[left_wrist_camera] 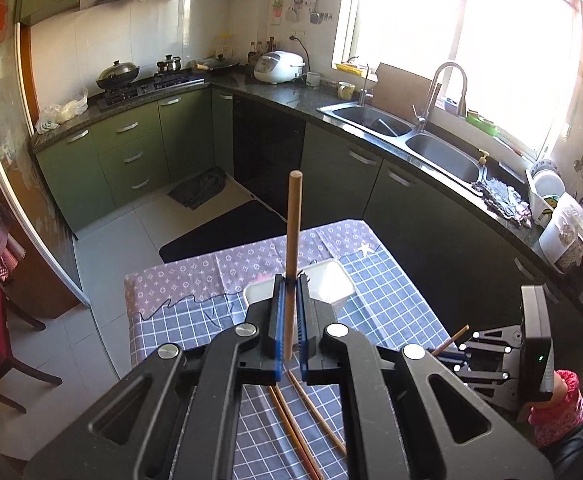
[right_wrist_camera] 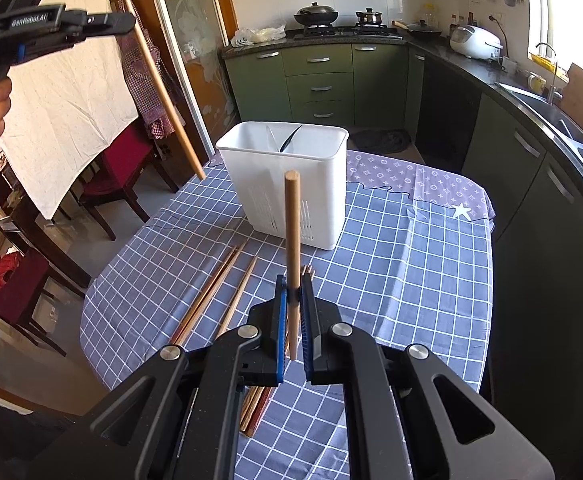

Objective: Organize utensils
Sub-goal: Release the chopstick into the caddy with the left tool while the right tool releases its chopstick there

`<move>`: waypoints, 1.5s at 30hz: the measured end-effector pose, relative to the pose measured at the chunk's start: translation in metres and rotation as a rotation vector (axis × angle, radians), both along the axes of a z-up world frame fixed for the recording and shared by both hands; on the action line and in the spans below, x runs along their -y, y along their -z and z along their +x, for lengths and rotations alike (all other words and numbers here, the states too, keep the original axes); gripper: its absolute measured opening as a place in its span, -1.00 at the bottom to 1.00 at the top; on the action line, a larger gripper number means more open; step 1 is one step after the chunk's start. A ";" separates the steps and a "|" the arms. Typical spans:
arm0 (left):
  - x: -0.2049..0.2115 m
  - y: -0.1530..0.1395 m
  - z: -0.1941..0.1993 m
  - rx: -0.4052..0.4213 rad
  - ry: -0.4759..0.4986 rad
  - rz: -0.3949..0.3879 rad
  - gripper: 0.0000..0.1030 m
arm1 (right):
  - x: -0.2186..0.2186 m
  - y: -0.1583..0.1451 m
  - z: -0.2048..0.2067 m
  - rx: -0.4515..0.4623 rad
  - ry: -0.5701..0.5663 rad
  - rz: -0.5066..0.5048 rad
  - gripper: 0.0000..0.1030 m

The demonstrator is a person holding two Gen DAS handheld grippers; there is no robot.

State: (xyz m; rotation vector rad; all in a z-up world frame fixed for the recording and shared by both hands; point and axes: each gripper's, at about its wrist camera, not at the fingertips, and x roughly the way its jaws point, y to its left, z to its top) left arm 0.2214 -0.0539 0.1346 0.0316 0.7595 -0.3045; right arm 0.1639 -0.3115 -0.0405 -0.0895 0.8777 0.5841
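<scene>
Two grippers each held one chopstick: the left gripper (left_wrist_camera: 290, 280) was clamped on an upright chopstick (left_wrist_camera: 293, 224), and the right gripper (right_wrist_camera: 292, 280) was clamped on a second chopstick (right_wrist_camera: 292, 236), also upright. One white holder (right_wrist_camera: 287, 184) stood on the checked tablecloth (right_wrist_camera: 403, 264) at the far middle of the table, with one dark utensil (right_wrist_camera: 290, 139) inside. Loose chopsticks (right_wrist_camera: 219, 288) lay on the cloth near the holder's near left side; three showed clearly and more lay partly hidden under the right gripper, so the total could not be counted. The right wrist view alone showed the holder whole, the left gripper (right_wrist_camera: 125, 24) from the side at upper left and its chopstick (right_wrist_camera: 159, 76) slanting downward. The left wrist view alone showed the double sink (left_wrist_camera: 407, 136) at far right, and the right gripper (left_wrist_camera: 451, 350) at near right.
</scene>
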 end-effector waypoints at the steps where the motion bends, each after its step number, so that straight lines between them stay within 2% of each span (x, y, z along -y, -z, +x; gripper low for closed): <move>1: 0.002 -0.007 0.003 0.016 -0.003 0.001 -0.89 | 0.000 0.001 0.001 -0.002 0.001 0.000 -0.86; 4: 0.008 -0.018 0.016 0.057 -0.016 0.016 -0.89 | 0.001 0.003 0.002 -0.006 0.002 0.000 -0.86; 7: 0.014 -0.018 0.032 0.073 -0.035 0.039 -0.89 | 0.002 0.003 0.002 -0.006 0.003 0.004 -0.86; 13: 0.020 0.013 0.062 0.029 -0.040 0.034 -0.89 | 0.005 -0.001 0.000 0.004 0.006 0.012 -0.86; 16: 0.024 0.034 0.071 -0.021 -0.023 0.034 -0.89 | 0.007 -0.006 0.000 0.008 0.008 0.022 -0.86; 17: 0.025 0.041 0.073 -0.038 -0.019 0.032 -0.86 | 0.007 -0.009 0.001 0.011 0.008 0.029 -0.86; 18: 0.025 0.049 0.075 -0.060 -0.015 0.033 -0.68 | 0.006 -0.013 0.002 0.017 0.007 0.034 -0.86; 19: 0.025 0.057 0.076 -0.081 -0.012 0.032 -0.53 | 0.006 -0.018 0.002 0.024 0.006 0.040 -0.86; 20: 0.024 0.063 0.075 -0.091 -0.014 0.033 -0.30 | 0.006 -0.023 0.003 0.030 0.006 0.046 -0.86; 21: 0.024 0.069 0.074 -0.099 -0.014 0.036 -0.26 | 0.005 -0.029 0.005 0.040 0.003 0.053 -0.86; 27: 0.013 0.080 0.054 -0.124 0.005 0.024 -0.25 | 0.003 -0.085 0.026 0.129 0.029 0.106 -0.86; 31: 0.003 0.075 0.031 -0.077 0.001 0.048 -0.15 | 0.003 -0.126 0.046 0.196 0.062 0.171 -0.86; 35: -0.004 0.075 0.007 -0.060 0.010 0.057 -0.15 | -0.002 -0.150 0.072 0.237 0.108 0.211 -0.86; 38: -0.007 0.082 -0.007 -0.077 0.028 0.057 -0.14 | -0.016 -0.144 0.096 0.209 0.139 0.196 -0.86; 45: -0.012 0.099 -0.029 -0.104 0.039 0.066 -0.04 | -0.055 -0.085 0.129 0.091 0.138 0.084 -0.86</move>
